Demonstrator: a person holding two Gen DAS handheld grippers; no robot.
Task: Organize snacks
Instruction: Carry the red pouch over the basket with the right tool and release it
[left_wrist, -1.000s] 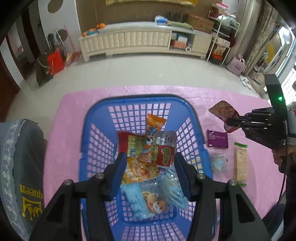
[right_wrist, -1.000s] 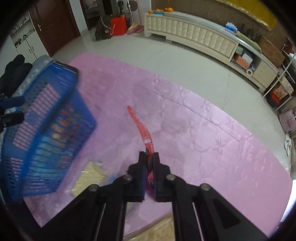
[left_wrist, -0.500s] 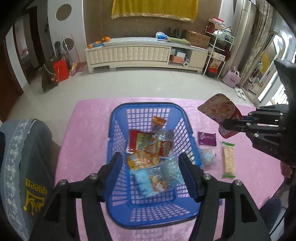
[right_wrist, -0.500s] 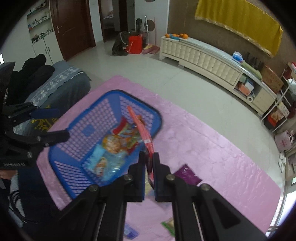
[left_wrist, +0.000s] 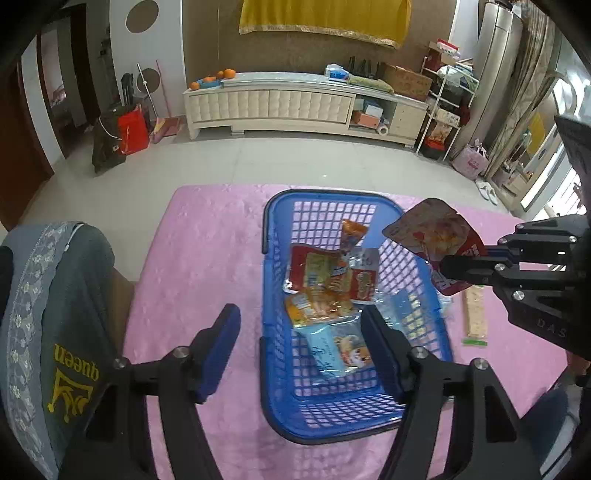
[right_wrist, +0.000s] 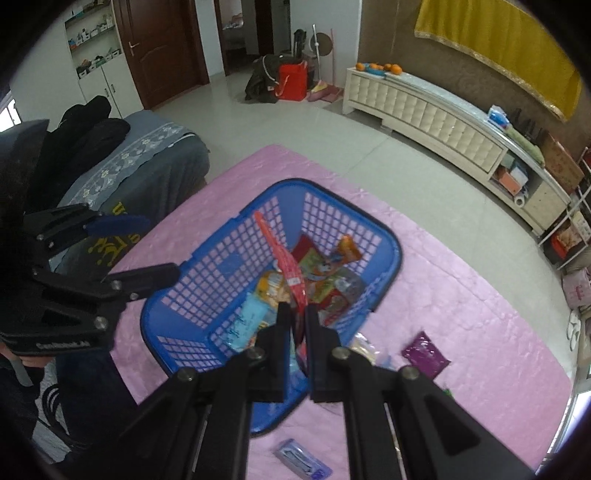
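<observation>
A blue plastic basket (left_wrist: 273, 280) stands on the pink table cover (left_wrist: 207, 236) and holds several snack packets (left_wrist: 325, 280). It also shows in the right wrist view (right_wrist: 177, 306). My right gripper (right_wrist: 299, 317) is shut on a red snack pouch (right_wrist: 284, 266) and holds it over the basket's right side; the pouch (left_wrist: 432, 229) and that gripper (left_wrist: 447, 267) also show in the left wrist view. My left gripper (left_wrist: 301, 328) is open and empty, above the basket's near left part.
A long beige bar (left_wrist: 474, 314) and a purple packet (right_wrist: 424, 354) lie on the cover right of the basket. A small blue packet (right_wrist: 303, 461) lies near the front edge. A grey cushioned seat (left_wrist: 48, 295) stands left of the table.
My right gripper has carried the red pouch from the table's right side to above the basket. My left gripper has risen, drawn back and shifted left.
</observation>
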